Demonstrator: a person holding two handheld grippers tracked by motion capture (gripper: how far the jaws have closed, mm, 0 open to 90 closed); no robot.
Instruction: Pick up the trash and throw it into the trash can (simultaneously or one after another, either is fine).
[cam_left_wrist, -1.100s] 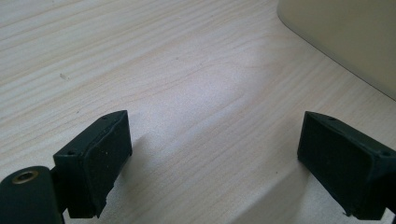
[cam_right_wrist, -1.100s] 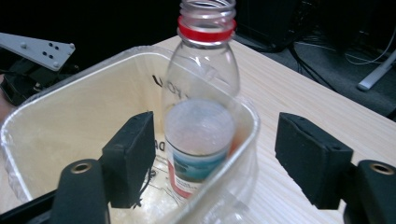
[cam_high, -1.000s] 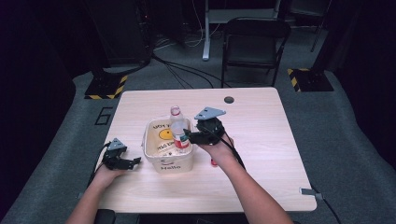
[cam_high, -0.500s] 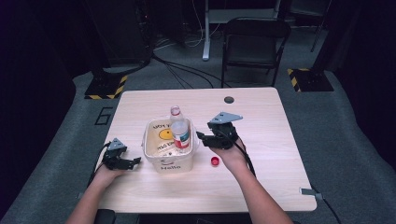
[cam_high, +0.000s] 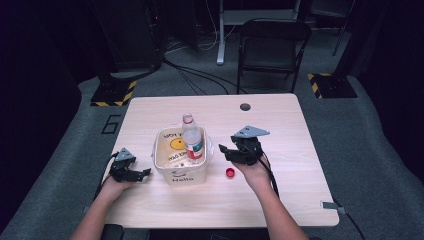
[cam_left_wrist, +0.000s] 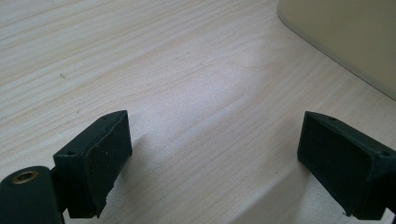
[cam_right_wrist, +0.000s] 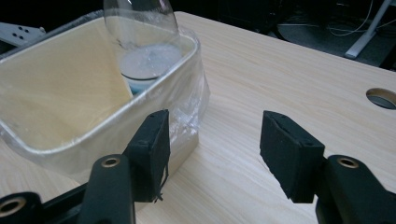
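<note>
From the high view, the right gripper (cam_high: 226, 151) is held just beside the right wall of a cream bin (cam_high: 181, 167) on the wooden table (cam_high: 290, 135), its jaws pointing toward the bin. A clear bottle (cam_high: 192, 141) with a red-ringed neck stands tilted inside the bin, on the side nearer this gripper. A small red cap (cam_high: 230, 173) lies on the table just below the right gripper, near the person's right hand (cam_high: 254, 170). The left gripper (cam_high: 140, 174) rests low on the table just off the bin's left wall, jaws aimed at it.

In the left gripper view, the left gripper (cam_left_wrist: 212, 154) has its jaws spread wide with nothing between them except bare table (cam_left_wrist: 140, 60). The bin's cream wall (cam_left_wrist: 345, 37) sits ahead and to the right of the jaws.

In the right gripper view, the right gripper (cam_right_wrist: 212, 149) is parted wide and holds nothing. The bin (cam_right_wrist: 70, 107), lined with clear plastic, lies ahead and left of the jaws, its corner just beyond the left jaw. The bottle (cam_right_wrist: 144, 42) leans inside. A round table hole (cam_right_wrist: 382, 98) lies far ahead to the right.
</note>
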